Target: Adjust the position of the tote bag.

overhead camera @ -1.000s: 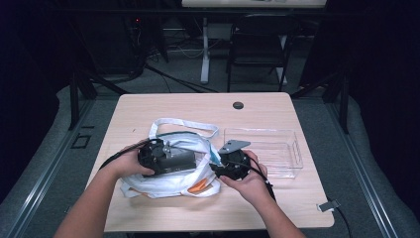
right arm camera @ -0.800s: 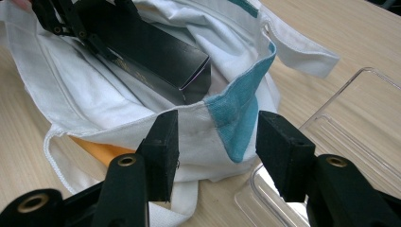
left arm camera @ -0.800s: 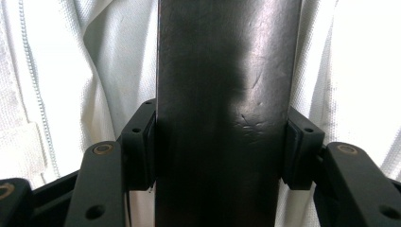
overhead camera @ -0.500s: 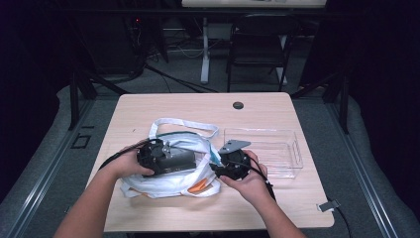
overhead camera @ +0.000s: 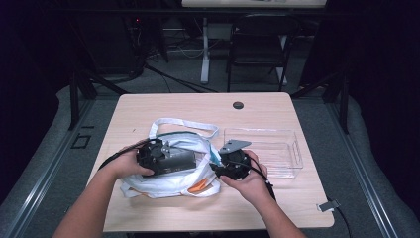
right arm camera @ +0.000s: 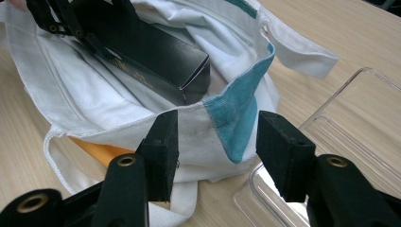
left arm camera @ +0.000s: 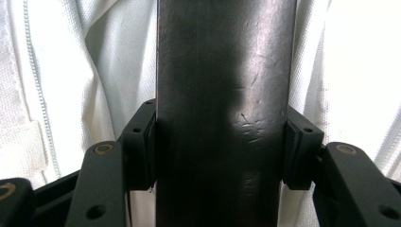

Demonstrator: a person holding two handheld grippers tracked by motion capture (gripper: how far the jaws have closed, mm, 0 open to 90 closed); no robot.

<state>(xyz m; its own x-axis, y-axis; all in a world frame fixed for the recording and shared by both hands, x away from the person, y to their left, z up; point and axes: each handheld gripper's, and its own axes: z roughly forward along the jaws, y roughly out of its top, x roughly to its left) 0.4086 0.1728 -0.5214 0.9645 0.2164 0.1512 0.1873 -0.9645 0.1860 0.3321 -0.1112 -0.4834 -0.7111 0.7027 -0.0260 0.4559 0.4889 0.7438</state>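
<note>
Jaws clamped on both long sides of a black box (left arm camera: 222, 113) marked the left gripper (overhead camera: 148, 154), which held the carton inside the open mouth of a white cloth bag (overhead camera: 168, 183) on the bench (overhead camera: 148, 114). The right gripper (right arm camera: 215, 151) stood with its jaws apart, the bag's white-and-teal rim (right arm camera: 236, 123) lying between the pads, neither of which pressed the cloth.

Nothing had shifted across the last second: in the high view both hands, the box and the bag sat just as they had a moment before, and neither pair of jaws had opened or closed. The pause suggested the packing was part-way done, with the box lowered into the bag but not yet let go.

In the right gripper view the box lay tilted, its far end down in the bag's folds and its near end gripped by the left gripper at the bag's upper left. An orange item (right arm camera: 101, 151) showed under the bag's near edge. A clear plastic tray (overhead camera: 277, 148) sat just to the right of the bag, touching or nearly touching its side. The likely next need was a firm hold on the rim so the box could slide fully in.
</note>
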